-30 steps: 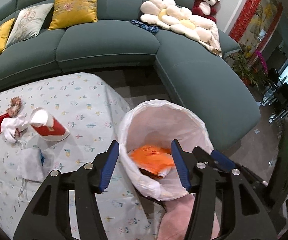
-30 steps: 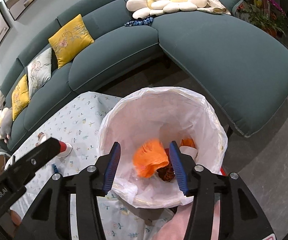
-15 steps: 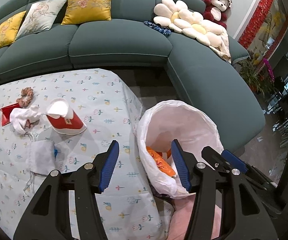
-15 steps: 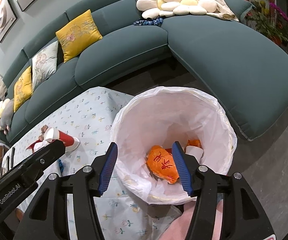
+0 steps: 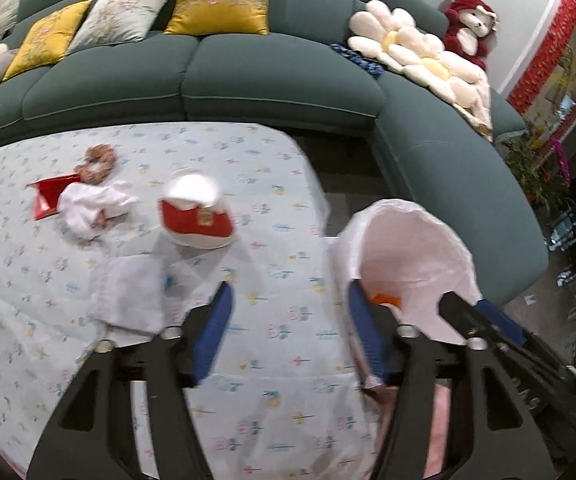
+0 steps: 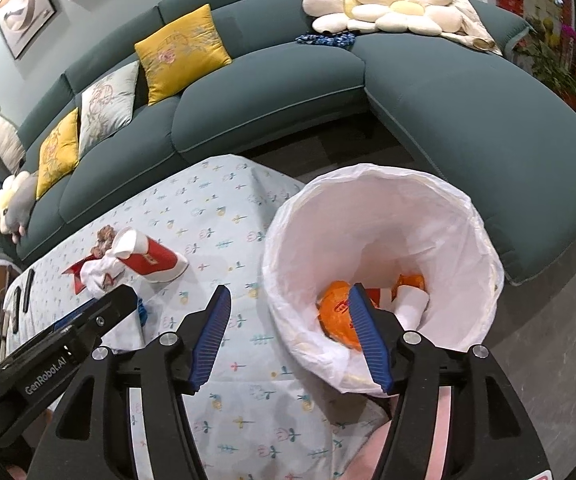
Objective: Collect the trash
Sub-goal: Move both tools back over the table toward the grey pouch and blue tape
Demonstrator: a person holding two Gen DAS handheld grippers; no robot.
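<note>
Teal sofa (image 6: pixel 271 112), yellow cushion (image 6: pixel 181 50), floral-print tablecloth (image 5: pixel 271 208).

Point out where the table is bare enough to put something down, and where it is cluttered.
Bare cloth lies between the red cup and the bin, and along the table's sofa-side edge. Crowded: the far left, where the cup, crumpled tissue, red wrapper and clear bag bunch together. Both grippers hang open, empty.

Black left gripper (image 5: pixel 288 334), blue ribbed pads (image 5: pixel 212 330) (silver screws)
</note>
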